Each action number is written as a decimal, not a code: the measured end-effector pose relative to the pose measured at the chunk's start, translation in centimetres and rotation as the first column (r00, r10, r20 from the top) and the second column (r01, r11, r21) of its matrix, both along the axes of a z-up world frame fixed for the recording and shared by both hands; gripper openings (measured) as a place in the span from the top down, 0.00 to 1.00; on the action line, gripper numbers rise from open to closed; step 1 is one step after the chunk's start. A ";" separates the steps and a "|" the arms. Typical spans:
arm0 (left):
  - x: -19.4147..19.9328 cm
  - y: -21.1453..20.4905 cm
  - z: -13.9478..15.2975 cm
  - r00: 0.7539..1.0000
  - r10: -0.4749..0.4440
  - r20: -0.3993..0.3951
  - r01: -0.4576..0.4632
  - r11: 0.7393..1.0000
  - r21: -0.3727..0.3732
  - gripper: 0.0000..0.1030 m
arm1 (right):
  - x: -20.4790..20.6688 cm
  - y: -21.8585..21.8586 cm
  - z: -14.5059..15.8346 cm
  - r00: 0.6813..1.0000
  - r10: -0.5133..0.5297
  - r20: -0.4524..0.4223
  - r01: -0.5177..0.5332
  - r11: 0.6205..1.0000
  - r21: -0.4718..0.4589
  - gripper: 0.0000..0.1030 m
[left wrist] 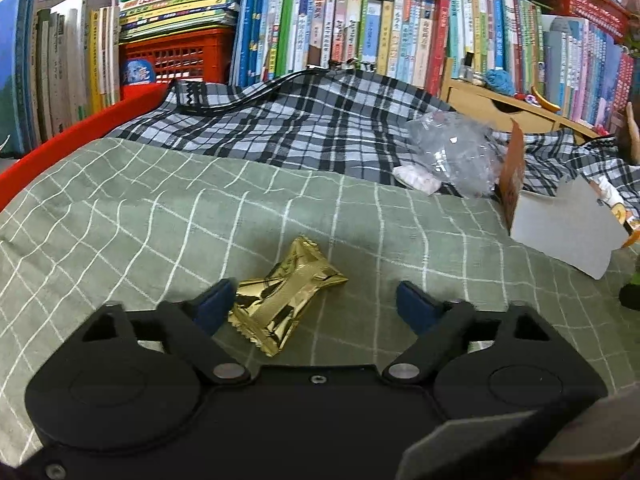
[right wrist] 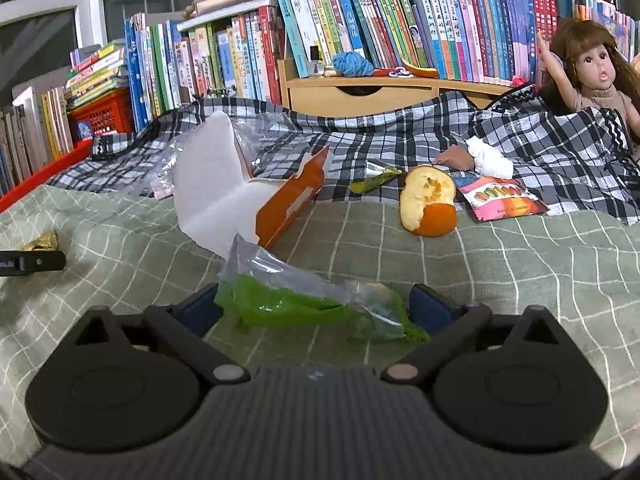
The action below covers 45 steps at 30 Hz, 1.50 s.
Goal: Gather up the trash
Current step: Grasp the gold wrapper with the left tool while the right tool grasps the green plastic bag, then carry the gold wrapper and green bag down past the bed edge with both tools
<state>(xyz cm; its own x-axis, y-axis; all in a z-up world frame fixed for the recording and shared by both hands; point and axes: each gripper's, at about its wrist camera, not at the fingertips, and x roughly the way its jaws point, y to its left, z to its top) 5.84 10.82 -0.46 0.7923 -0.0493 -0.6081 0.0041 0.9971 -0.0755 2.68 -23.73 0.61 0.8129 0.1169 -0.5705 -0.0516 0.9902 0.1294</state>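
A crumpled gold foil wrapper (left wrist: pixel 284 300) lies on the green checked bedcover (left wrist: pixel 160 216), between the wide-apart fingers of my open left gripper (left wrist: pixel 316 300), close to the left pad. In the right wrist view a green and clear plastic wrapper (right wrist: pixel 308 304) lies between the spread fingers of my open right gripper (right wrist: pixel 316 304). Beyond it sit a torn orange and white carton (right wrist: pixel 248 200), an orange peel (right wrist: pixel 430 204), a small green wrapper (right wrist: pixel 374 180) and a pink snack packet (right wrist: pixel 500 198). The gold wrapper (right wrist: pixel 42 241) shows at far left there.
A black and white plaid blanket (left wrist: pixel 304 128) covers the back of the bed, with crumpled clear plastic (left wrist: pixel 456 152) on it. Bookshelves (left wrist: pixel 360 32), a red crate (left wrist: pixel 180 56) and a wooden drawer unit (right wrist: pixel 360 92) line the back. A doll (right wrist: pixel 592 76) lies at right. A red rail (left wrist: pixel 80 136) edges the left.
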 end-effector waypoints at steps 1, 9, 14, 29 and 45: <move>-0.1 -0.1 0.1 1.000 -0.001 0.007 0.001 1.000 0.003 0.36 | -0.3 -0.2 0.1 1.000 0.000 0.010 0.000 1.000 0.015 0.13; -1.3 -0.2 1.0 0.999 -0.012 0.049 0.013 1.000 -0.020 0.72 | -1.5 -0.6 0.8 0.997 -0.023 0.071 0.021 0.999 0.033 0.58; -2.3 -1.6 1.6 0.995 -0.052 0.080 0.051 0.999 0.019 0.72 | -2.2 -0.3 1.2 0.994 -0.002 0.105 -0.001 1.000 0.027 0.59; -7.6 -6.0 4.3 0.968 -0.201 0.147 0.203 0.979 0.004 0.72 | -6.1 1.8 3.0 0.986 0.056 0.158 -0.061 0.998 0.024 0.60; -20.7 -8.1 4.2 0.949 -0.293 0.118 0.303 0.950 -0.078 0.72 | -17.4 3.5 3.7 0.982 0.150 0.118 -0.153 0.988 0.016 0.60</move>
<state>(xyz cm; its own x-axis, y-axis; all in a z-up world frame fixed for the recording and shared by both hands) -14.86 2.71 3.73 0.7909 -0.3460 -0.5047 0.3130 0.9375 -0.1523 -14.68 -20.27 4.30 0.8450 0.2571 -0.4689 -0.2172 0.9663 0.1384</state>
